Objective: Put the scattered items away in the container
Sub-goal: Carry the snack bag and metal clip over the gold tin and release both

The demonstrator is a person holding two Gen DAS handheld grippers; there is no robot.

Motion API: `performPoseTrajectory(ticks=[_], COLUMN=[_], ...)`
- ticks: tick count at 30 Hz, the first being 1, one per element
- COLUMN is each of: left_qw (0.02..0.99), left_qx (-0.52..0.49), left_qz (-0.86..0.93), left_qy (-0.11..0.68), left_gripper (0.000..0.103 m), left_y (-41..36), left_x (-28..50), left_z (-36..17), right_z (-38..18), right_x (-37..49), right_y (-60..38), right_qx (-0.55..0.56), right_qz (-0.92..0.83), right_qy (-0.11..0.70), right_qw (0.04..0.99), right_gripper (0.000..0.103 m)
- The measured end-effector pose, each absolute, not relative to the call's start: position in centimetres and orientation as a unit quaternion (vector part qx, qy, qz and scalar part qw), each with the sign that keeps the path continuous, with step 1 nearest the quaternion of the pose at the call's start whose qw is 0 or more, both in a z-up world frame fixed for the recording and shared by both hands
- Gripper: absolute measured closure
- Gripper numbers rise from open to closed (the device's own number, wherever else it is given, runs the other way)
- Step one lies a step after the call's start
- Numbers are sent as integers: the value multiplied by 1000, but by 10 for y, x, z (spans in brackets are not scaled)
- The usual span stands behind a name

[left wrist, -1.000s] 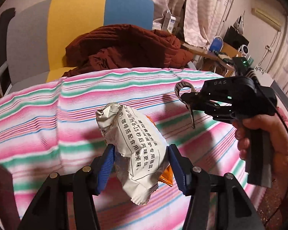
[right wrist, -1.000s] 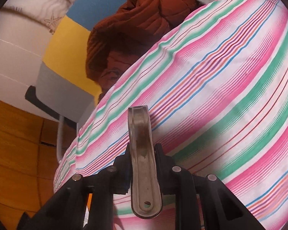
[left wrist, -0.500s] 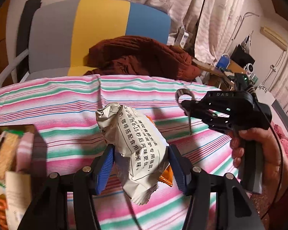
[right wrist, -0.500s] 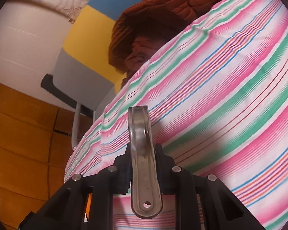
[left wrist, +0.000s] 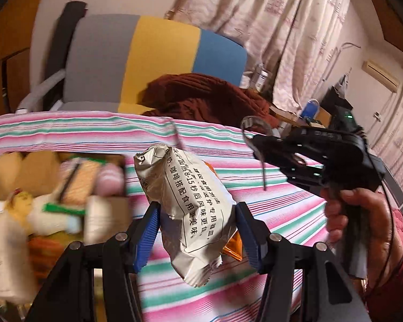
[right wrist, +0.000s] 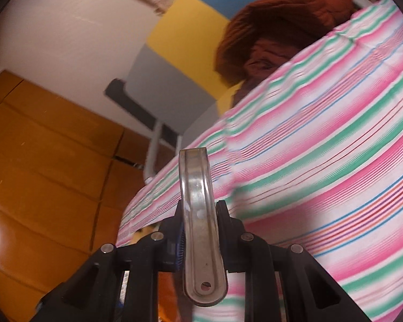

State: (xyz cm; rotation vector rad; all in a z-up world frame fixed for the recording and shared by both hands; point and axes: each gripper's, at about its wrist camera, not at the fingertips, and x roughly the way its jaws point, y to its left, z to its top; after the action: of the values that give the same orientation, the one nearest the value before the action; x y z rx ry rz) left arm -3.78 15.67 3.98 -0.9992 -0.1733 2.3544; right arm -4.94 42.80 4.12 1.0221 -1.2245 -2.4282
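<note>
The left claw (left wrist: 196,230) grips the snack packet (left wrist: 186,209), long axis upright; the container (left wrist: 53,201) lies lower left. The right claw (right wrist: 201,238) pinches a metal handle (right wrist: 200,222).

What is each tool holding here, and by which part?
Left tool: silver snack packet, pinched across its lower middle. Right tool: metal utensil handle, clamped mid-length; its working end is unclear.

R gripper (right wrist: 200,232) clamping metal handle (right wrist: 200,214), striped cloth (right wrist: 322,147) behind

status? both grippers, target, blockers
Left gripper shut on snack packet. Right gripper shut on metal handle. Cardboard box left, already crowded.
</note>
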Motion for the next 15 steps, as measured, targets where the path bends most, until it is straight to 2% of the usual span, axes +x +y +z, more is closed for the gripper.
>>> performPoseTrajectory(ticks=[8, 15], left_qw=[217, 181], left_qx=[-385, -405], left_qz=[892, 892], left_qy=[-99, -89], left_gripper=[46, 46], left_y=[67, 33], left_x=[-28, -26], left_z=[30, 10], right_z=[38, 21], right_x=[-43, -55], right_y=[336, 257], right_qx=[368, 403], right_qz=[-812, -795], right_qy=[-411, -387], right_qw=[192, 238], right_gripper=[81, 81])
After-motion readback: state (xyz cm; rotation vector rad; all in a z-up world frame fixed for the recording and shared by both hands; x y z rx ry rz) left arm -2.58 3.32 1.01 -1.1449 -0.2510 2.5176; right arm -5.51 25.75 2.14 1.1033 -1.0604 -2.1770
